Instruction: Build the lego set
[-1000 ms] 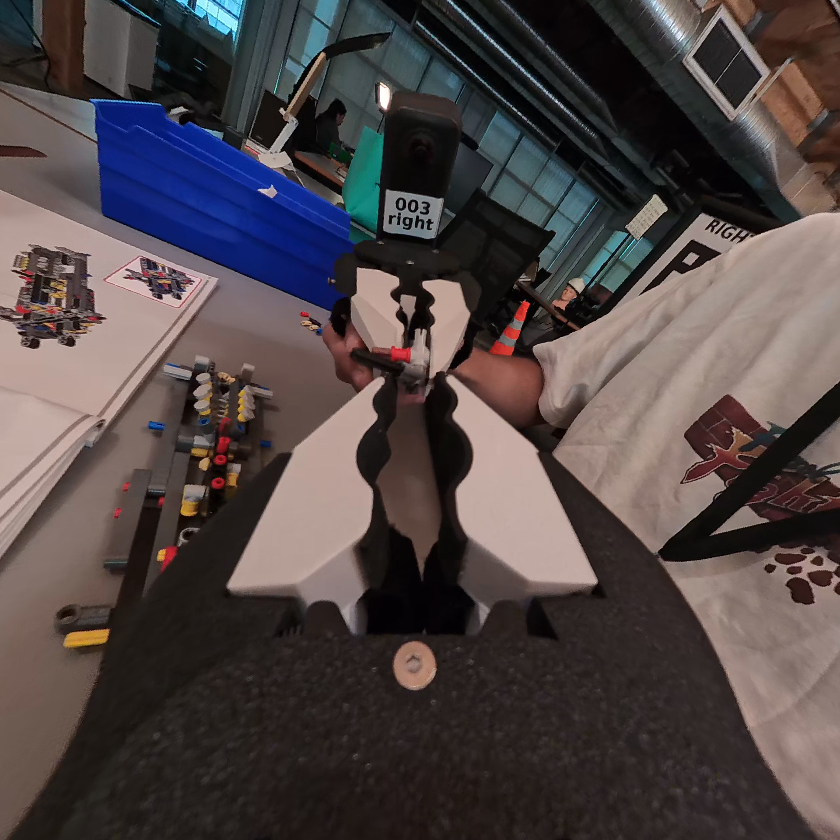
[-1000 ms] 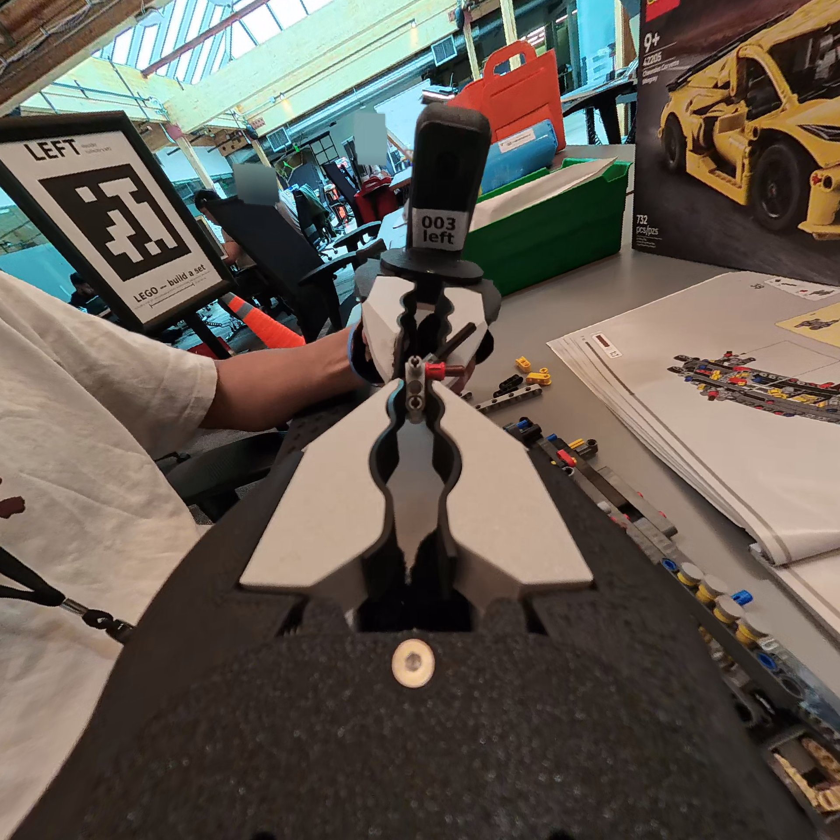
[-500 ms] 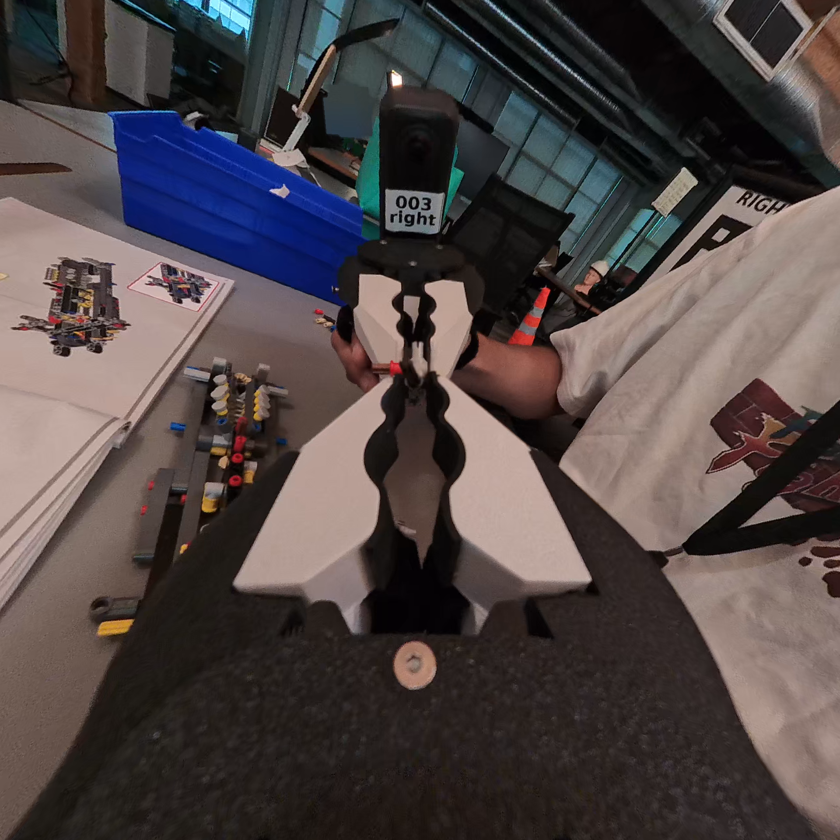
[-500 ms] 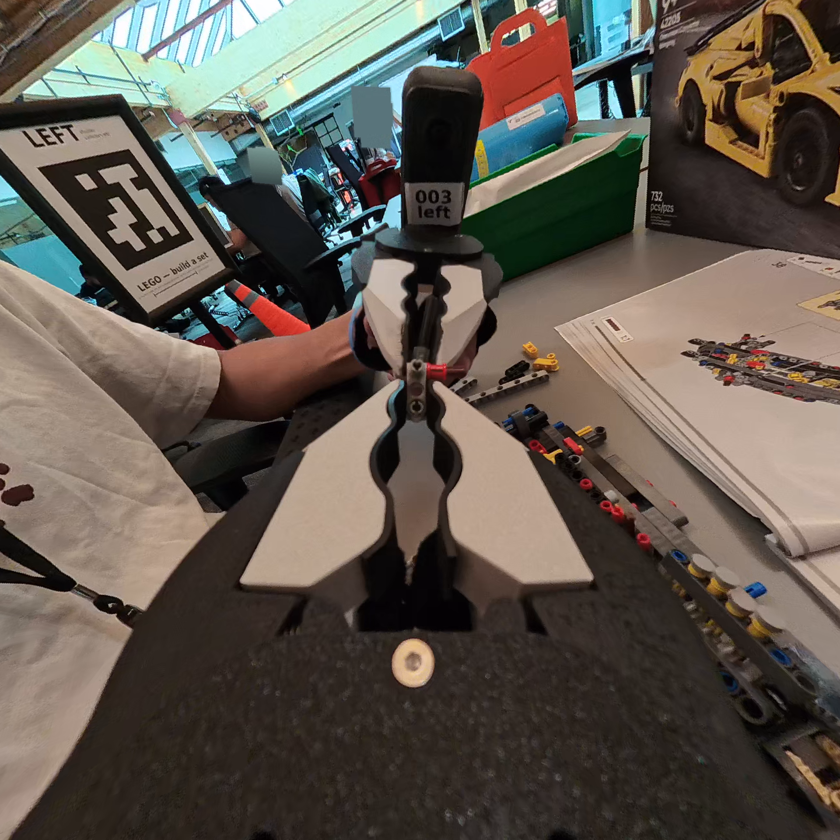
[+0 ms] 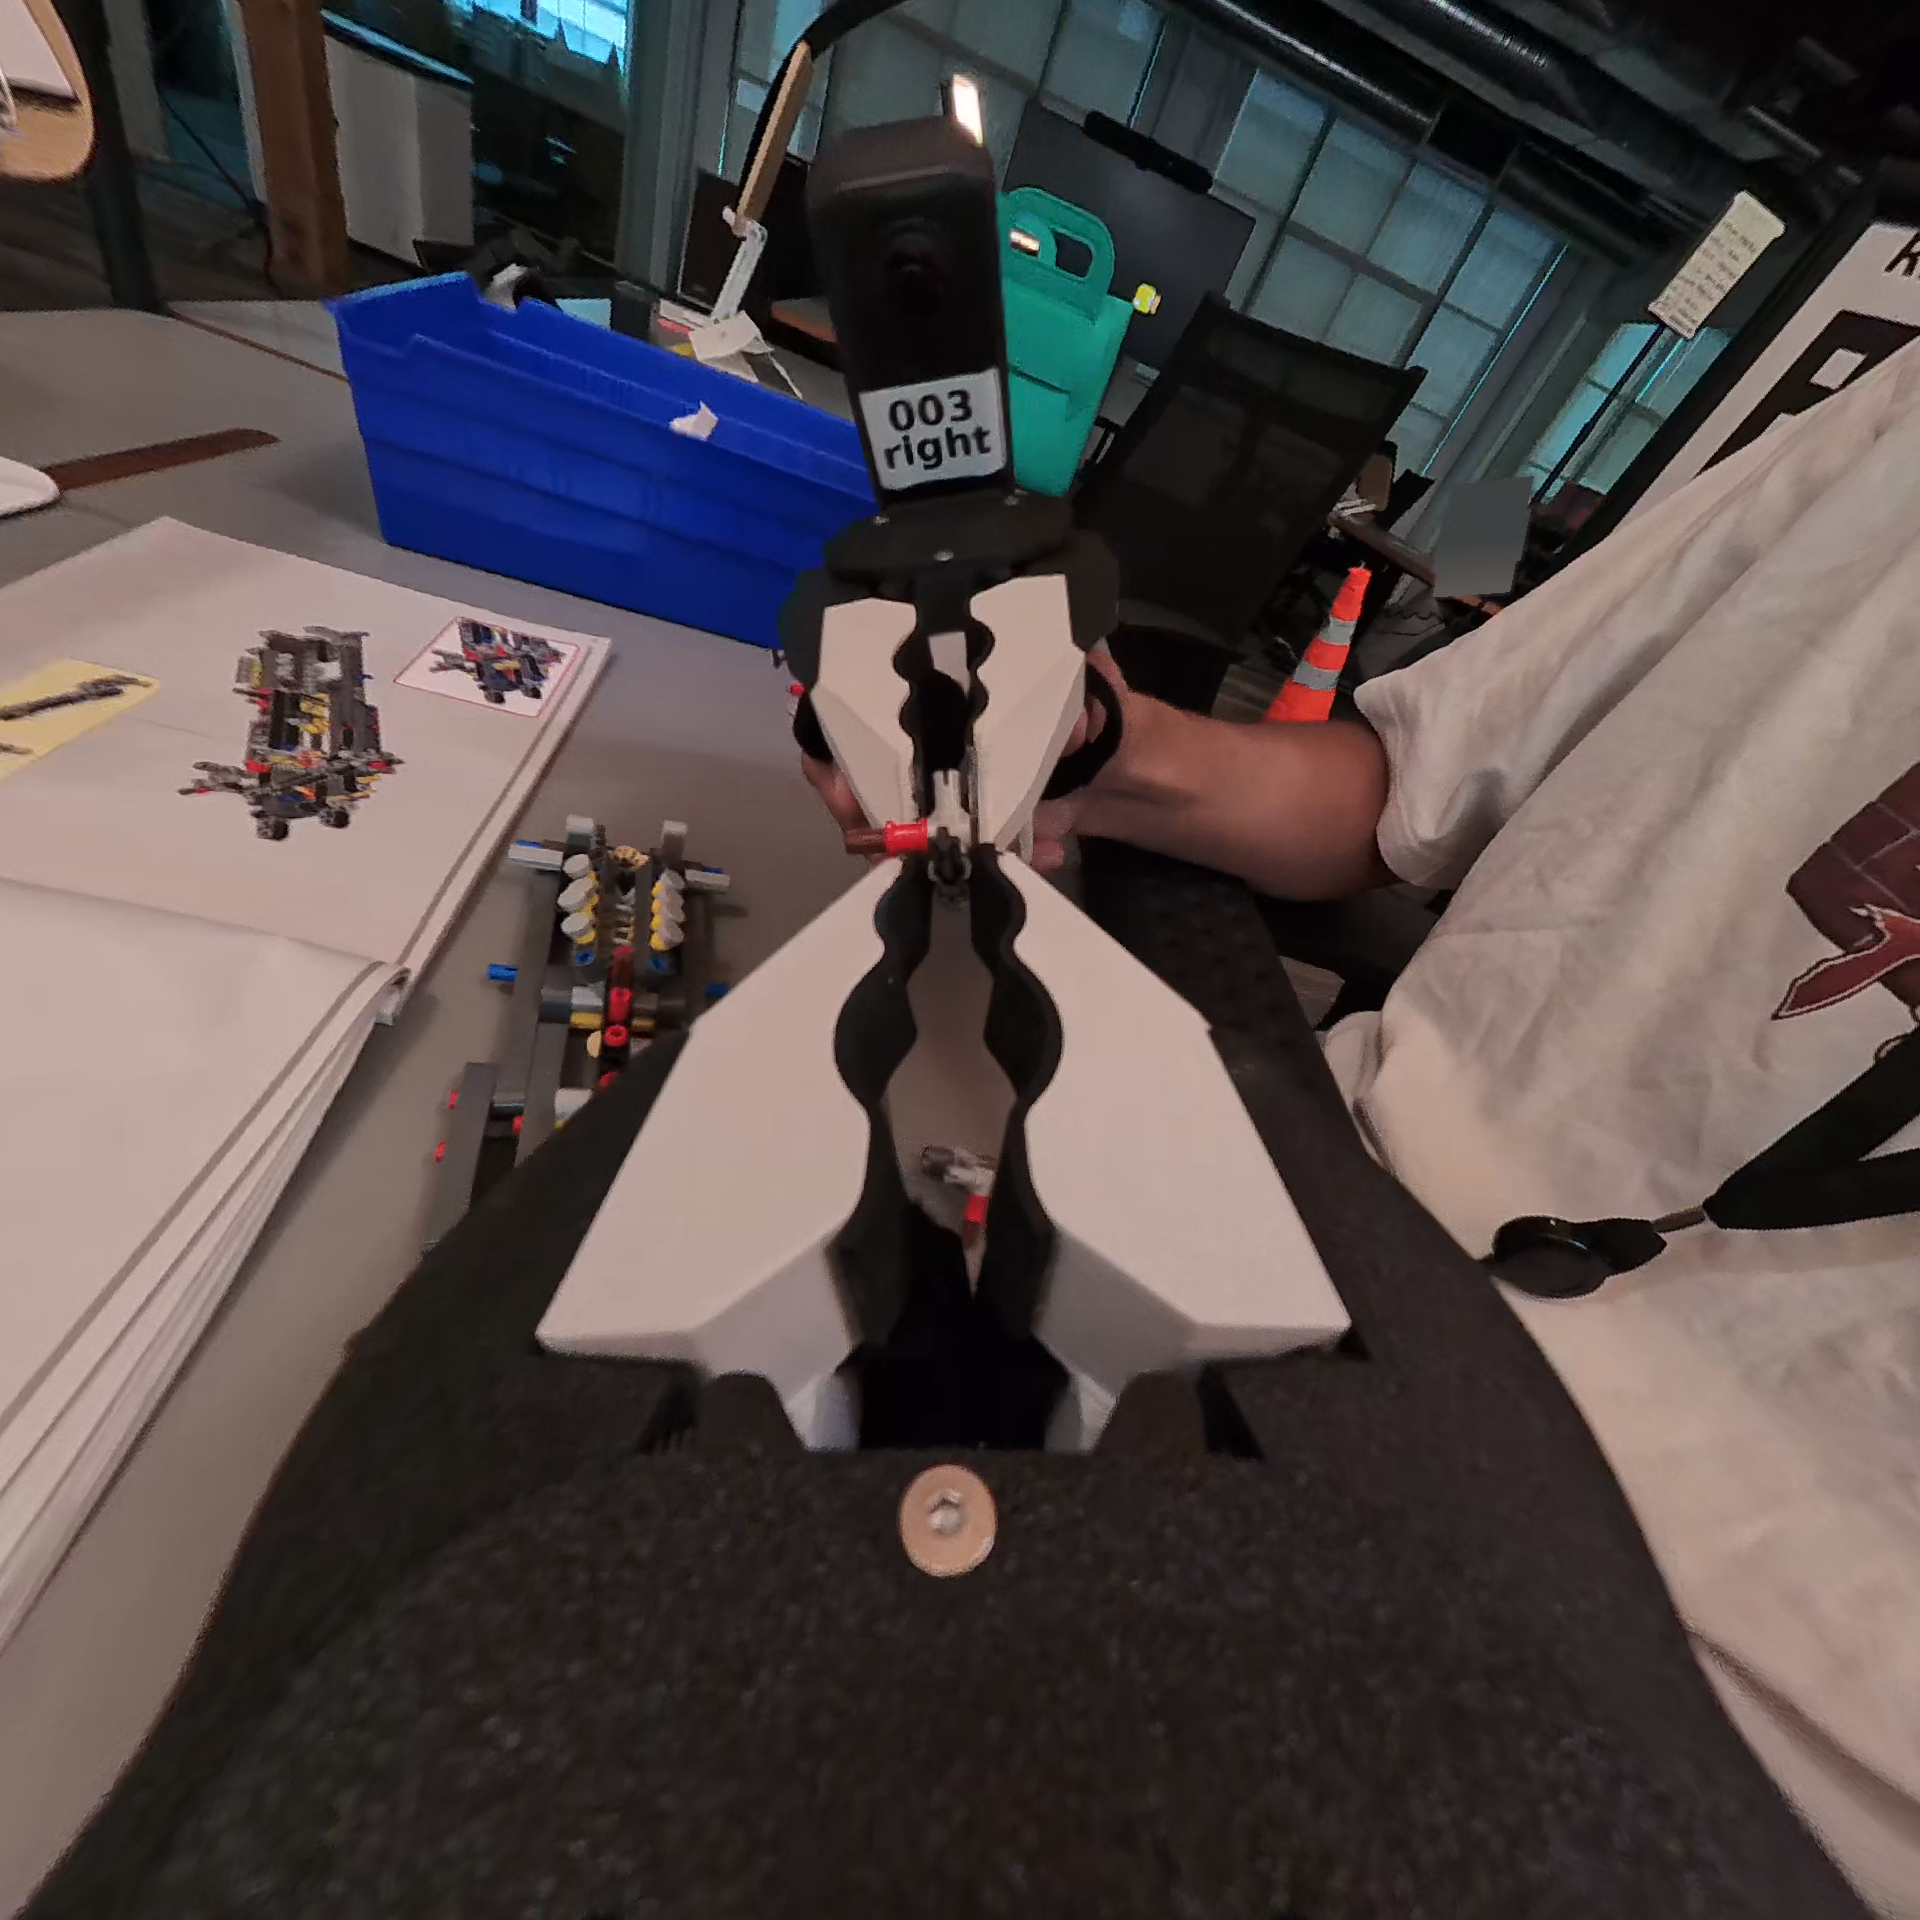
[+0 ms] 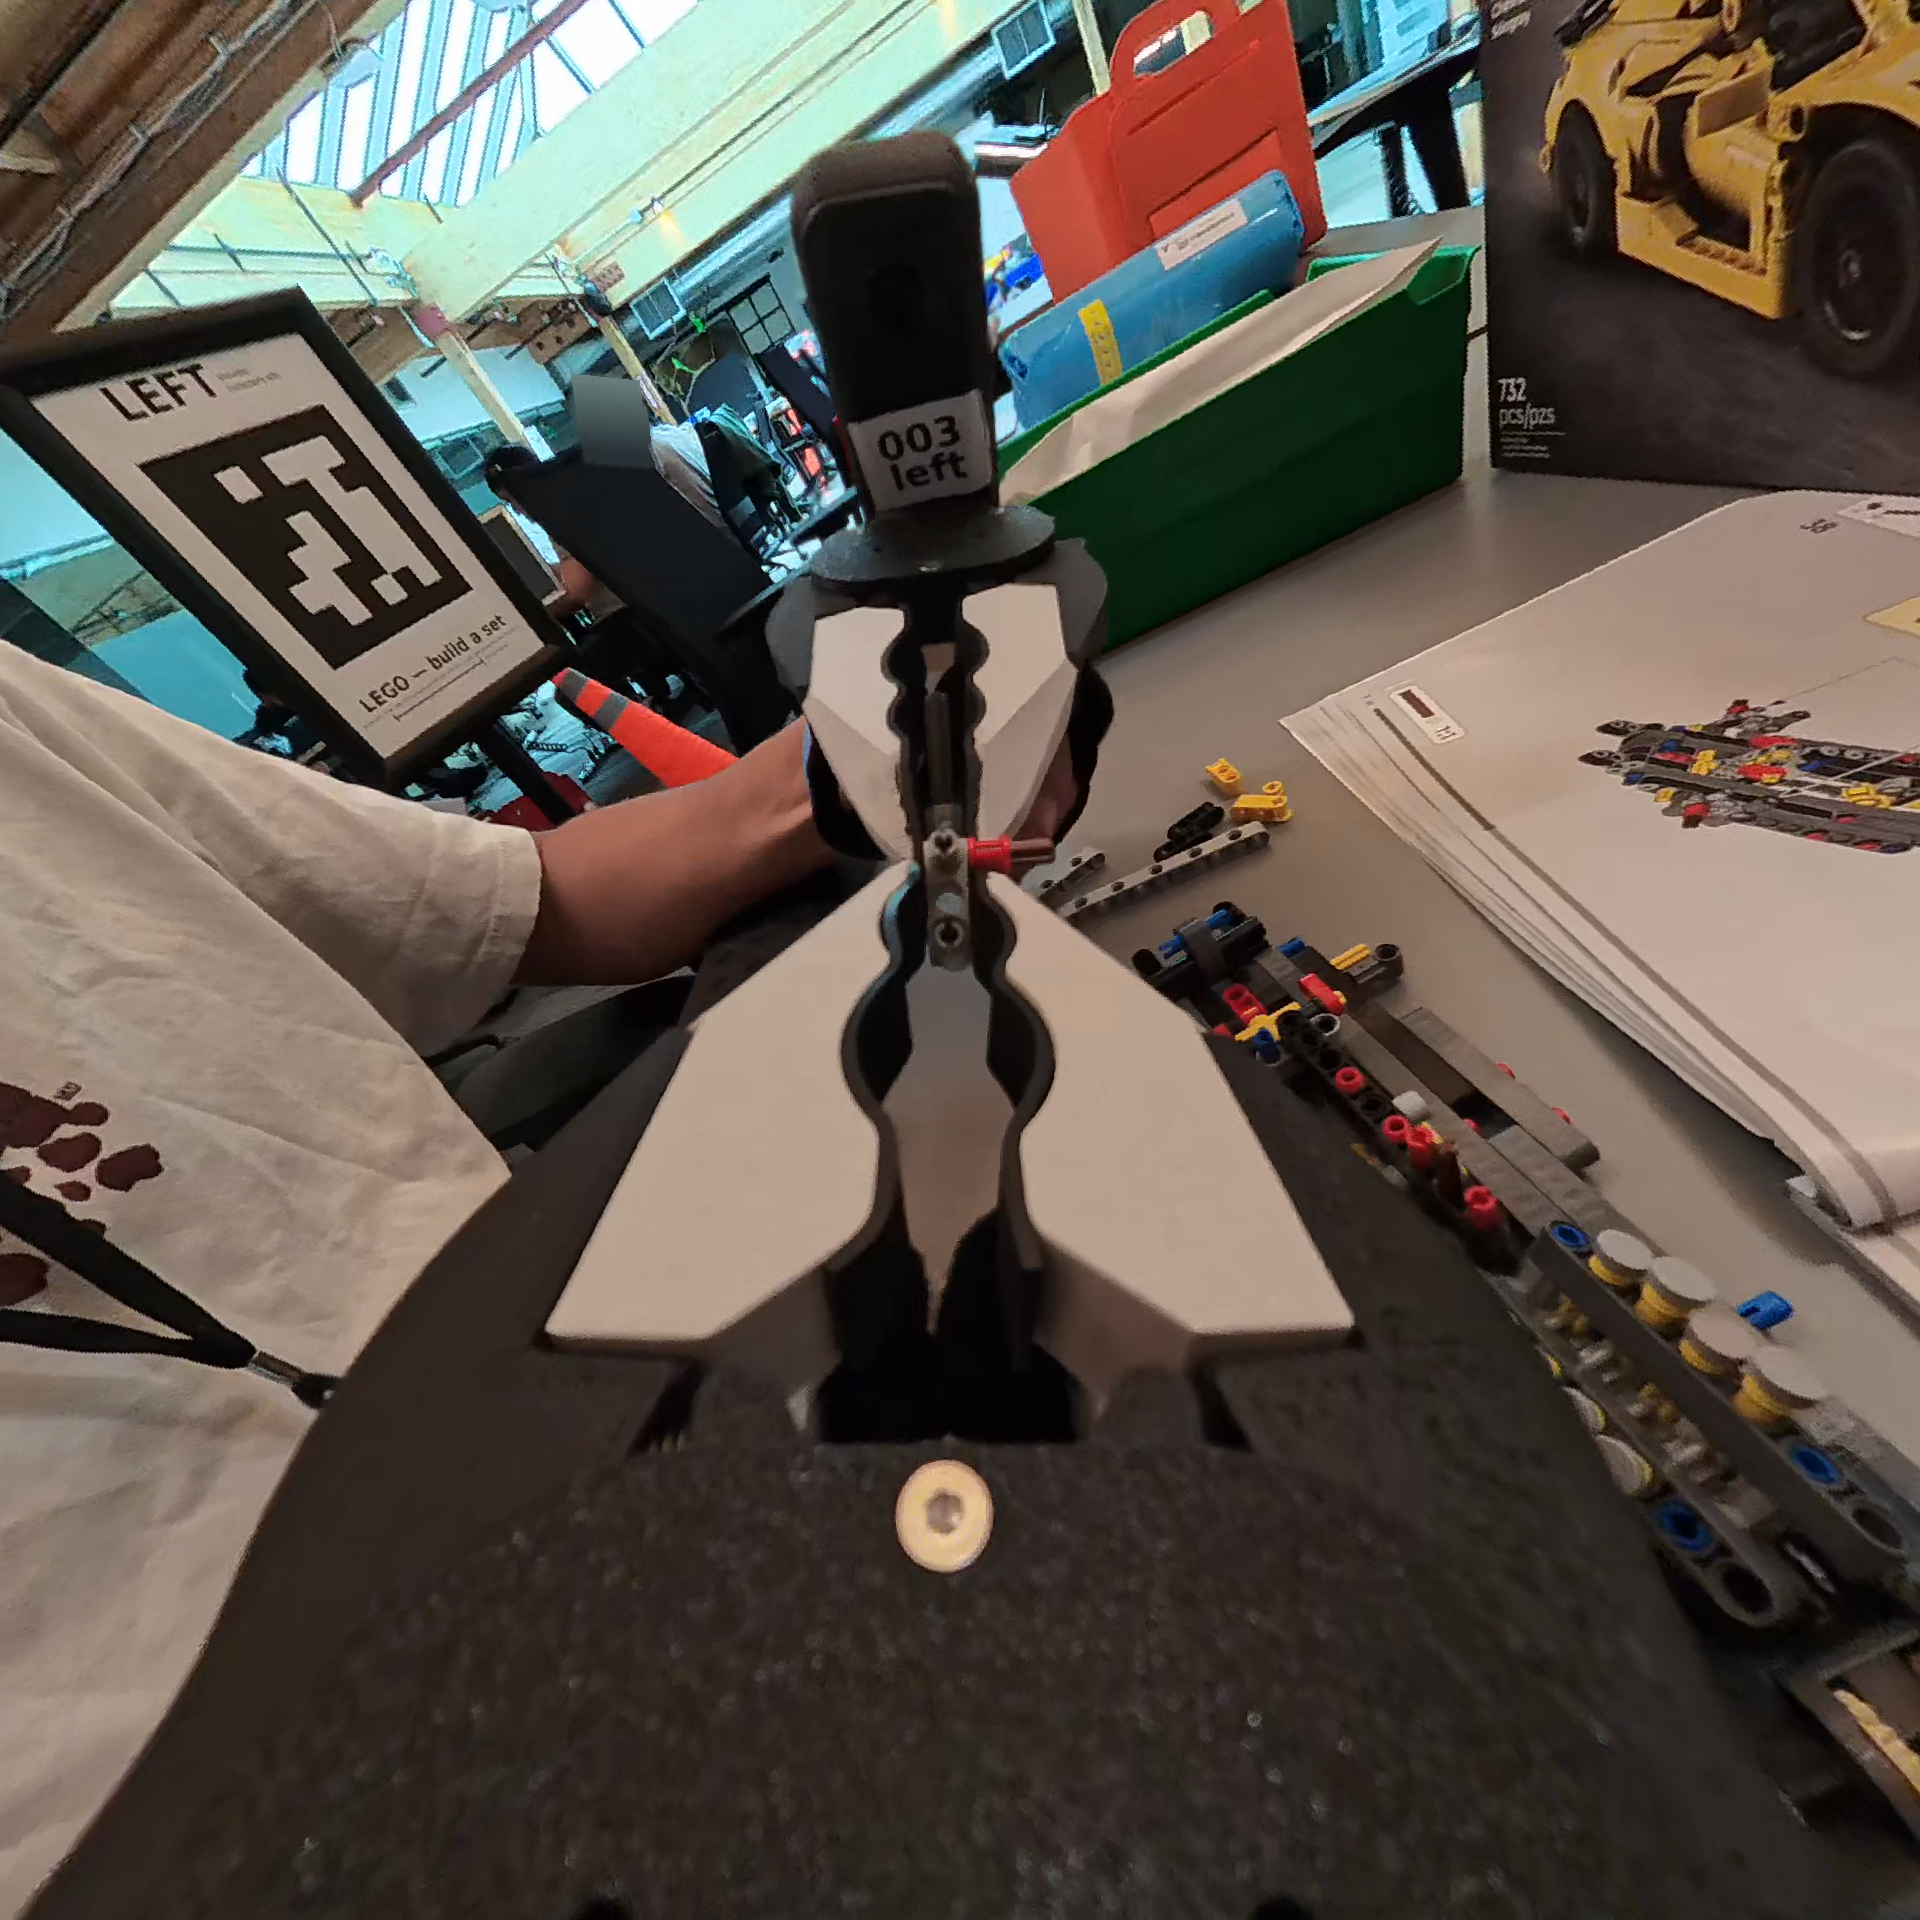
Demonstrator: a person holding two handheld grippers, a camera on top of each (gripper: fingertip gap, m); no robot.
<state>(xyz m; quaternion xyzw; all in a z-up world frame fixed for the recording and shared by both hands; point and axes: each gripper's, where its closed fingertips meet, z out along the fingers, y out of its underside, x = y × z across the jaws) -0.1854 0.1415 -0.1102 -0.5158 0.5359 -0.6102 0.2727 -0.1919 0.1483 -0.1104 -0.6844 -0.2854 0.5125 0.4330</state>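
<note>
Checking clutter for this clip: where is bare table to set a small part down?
Bare grey table lies between the blue bin and the open instruction booklet. Another free strip runs between the green bin and the booklet. Crowded: the chassis build and loose pieces.

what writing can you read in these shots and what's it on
I won't quote writing; these things bear it:
White camera sticker, left wrist view: legible.
White camera sticker, right wrist view: legible.
Framed black-and-white sign: legible.
Dark car box: partly legible.
Open booklet: too small.
Blue roll's label: blurred.
</note>
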